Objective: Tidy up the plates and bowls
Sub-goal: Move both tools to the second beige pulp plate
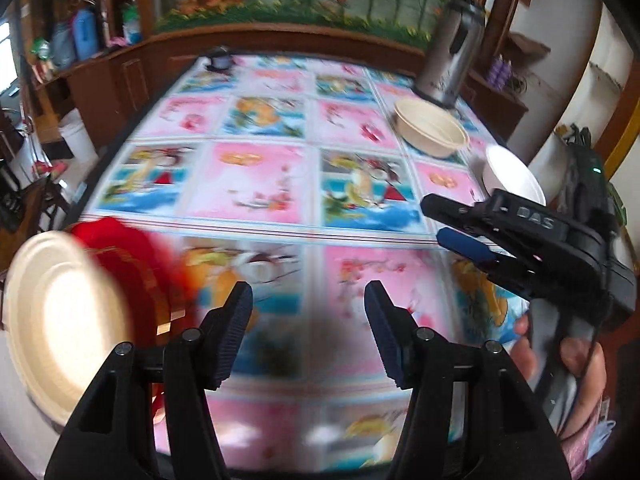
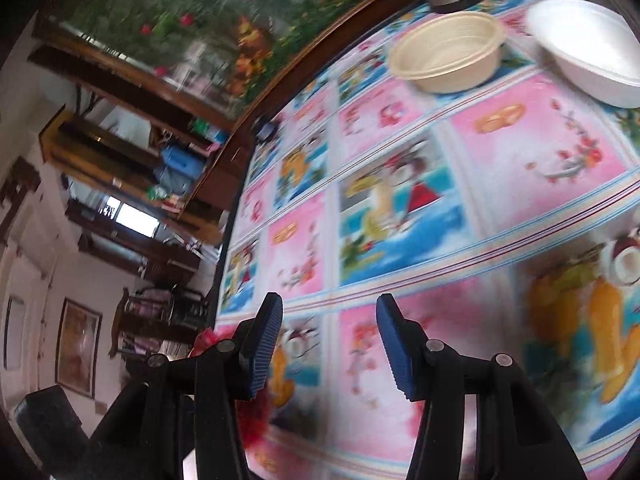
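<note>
While both grippers gape, 2 bowls sit far ahead.

Home dining room: patterned tablecloth, wooden sideboard, steel thermos, framed picture, disposable bowls.

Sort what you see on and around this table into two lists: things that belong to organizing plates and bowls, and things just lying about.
Belongs to the job:
- beige bowl
- white bowl
- beige plate, at the table's near left edge

Just lying about:
- steel thermos behind the beige bowl
- red cloth beside the plate
- small dark object at the table's far edge, too blurred to name
</note>
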### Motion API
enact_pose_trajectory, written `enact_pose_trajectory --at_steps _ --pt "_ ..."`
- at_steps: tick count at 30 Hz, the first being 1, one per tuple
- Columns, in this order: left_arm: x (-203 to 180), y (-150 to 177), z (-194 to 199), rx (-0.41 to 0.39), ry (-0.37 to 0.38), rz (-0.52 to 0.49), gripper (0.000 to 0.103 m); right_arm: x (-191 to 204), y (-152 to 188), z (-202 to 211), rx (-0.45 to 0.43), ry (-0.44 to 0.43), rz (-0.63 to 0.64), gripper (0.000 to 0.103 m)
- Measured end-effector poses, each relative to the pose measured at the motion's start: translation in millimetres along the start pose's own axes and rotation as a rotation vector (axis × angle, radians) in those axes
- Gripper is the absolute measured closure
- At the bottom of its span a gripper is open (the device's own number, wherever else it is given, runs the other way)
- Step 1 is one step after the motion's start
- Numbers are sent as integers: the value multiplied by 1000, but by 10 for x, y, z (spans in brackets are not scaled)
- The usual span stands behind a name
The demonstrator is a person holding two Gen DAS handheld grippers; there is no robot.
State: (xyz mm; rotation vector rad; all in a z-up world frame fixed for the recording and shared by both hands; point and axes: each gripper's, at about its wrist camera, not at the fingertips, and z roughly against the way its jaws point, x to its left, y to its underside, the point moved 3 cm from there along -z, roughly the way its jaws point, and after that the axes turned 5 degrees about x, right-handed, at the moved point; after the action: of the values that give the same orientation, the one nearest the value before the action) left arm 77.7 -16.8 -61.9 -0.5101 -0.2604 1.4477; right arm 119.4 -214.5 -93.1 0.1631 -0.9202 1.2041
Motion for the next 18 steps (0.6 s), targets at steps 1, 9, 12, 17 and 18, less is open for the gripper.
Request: enact_pose_trajectory --at_steps 1,9,12,17,18 --pt "-54 -71 -85 14 8 5 46 -91 -64 34 -8 5 -13 51" --pt "-337 -848 -580 10 -26 54 46 -533 -683 256 -93 28 -91 50" --pt "-414 -1160 -758 20 -36 68 46 -612 -932 288 -125 17 -119 50" --pt "-544 -1689 -1034 23 -11 97 46 -791 -1348 219 -162 -8 -209 50" --pt "-566 -1797 -1114 23 -25 97 46 -817 -1397 202 -166 -10 -224 50"
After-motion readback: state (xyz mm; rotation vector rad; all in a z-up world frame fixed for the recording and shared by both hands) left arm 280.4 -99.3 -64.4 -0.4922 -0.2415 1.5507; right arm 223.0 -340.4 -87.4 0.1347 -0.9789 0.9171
